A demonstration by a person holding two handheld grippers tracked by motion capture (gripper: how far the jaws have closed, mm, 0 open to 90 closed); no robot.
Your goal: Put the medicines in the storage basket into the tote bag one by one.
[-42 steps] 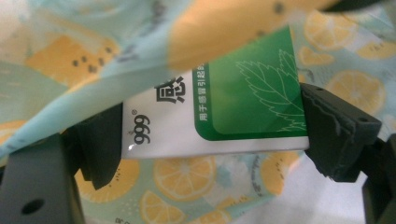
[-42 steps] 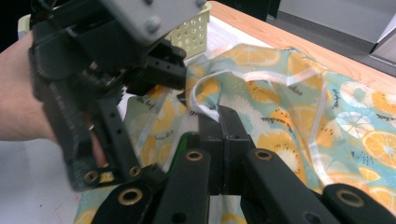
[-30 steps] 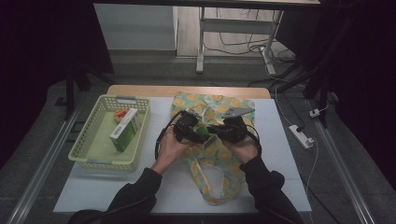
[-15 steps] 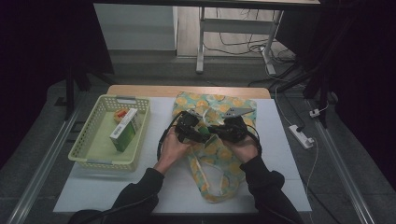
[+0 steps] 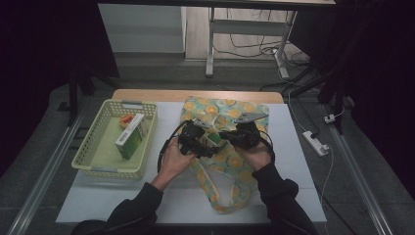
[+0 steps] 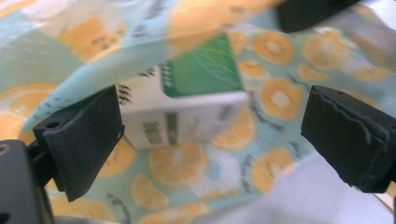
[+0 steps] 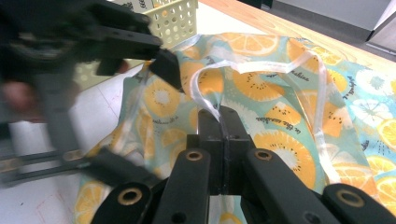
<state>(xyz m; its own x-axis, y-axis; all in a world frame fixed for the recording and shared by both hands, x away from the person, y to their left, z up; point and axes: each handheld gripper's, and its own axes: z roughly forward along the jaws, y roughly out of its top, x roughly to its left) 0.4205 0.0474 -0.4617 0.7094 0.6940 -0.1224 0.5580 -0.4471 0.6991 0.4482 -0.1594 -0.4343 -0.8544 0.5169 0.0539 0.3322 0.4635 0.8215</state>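
The right gripper (image 7: 223, 122) is pinched shut on the clear handle (image 7: 212, 100) of the orange-print bag (image 5: 221, 147) – keep it lifted so the mouth stays wide; the left gripper (image 6: 205, 126), jaws just spread, has apparently dropped the box (image 6: 196, 105) inside – back out straight

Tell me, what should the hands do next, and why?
Probably draw the left gripper back out of the bag. Its jaws have just been opening and stand clear of the box inside, while the right gripper pinches the bag's handle.
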